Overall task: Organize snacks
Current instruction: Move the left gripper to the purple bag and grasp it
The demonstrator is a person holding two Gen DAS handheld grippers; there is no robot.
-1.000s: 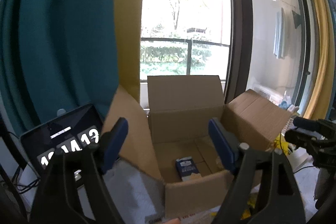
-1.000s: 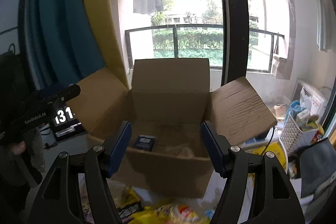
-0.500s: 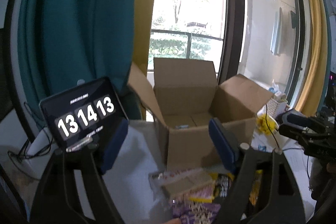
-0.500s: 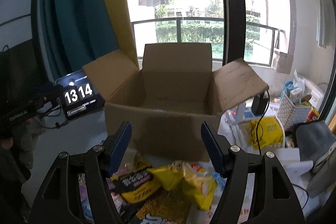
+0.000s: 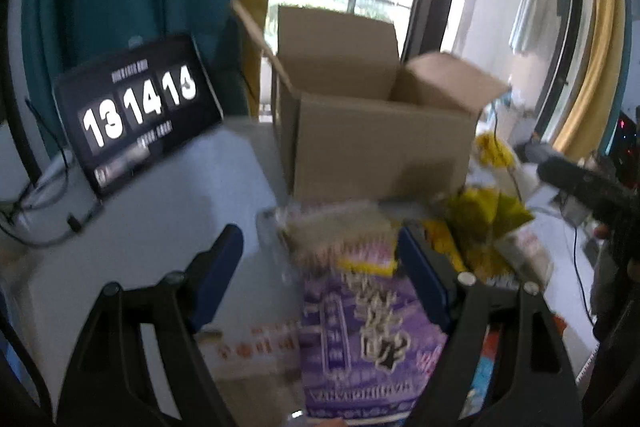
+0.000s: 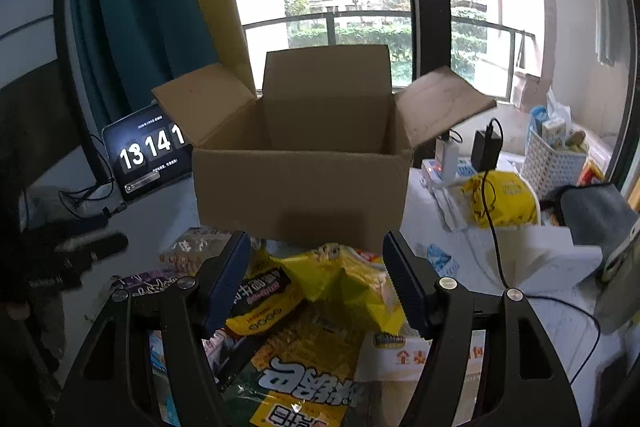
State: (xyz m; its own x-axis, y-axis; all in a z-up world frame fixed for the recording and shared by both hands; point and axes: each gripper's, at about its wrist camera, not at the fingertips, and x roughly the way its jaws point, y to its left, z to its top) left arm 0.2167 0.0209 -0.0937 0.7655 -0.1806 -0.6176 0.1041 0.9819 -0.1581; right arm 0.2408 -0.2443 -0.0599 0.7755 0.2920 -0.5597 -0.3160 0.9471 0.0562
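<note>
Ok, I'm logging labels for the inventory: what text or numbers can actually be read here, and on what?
"13 14 1": clock screen, last digit hidden behind the cardboard box; blurred in the left view.
Small lines on the screen: too small.
Chinese print on the yellow-black bag, purple bag and green-yellow bag: can't transcribe reliably.
Box: no print seen.

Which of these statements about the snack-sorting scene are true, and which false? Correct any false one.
1. The cardboard box has its flaps open. True.
2. The right claw grips a yellow snack bag. False: it is open and holds nothing.
3. The snack packets lie in front of the box. True.
4. The left claw is shut. False: its jaws stand apart above the purple packet.
5. A clock display stands left of the box. True.
</note>
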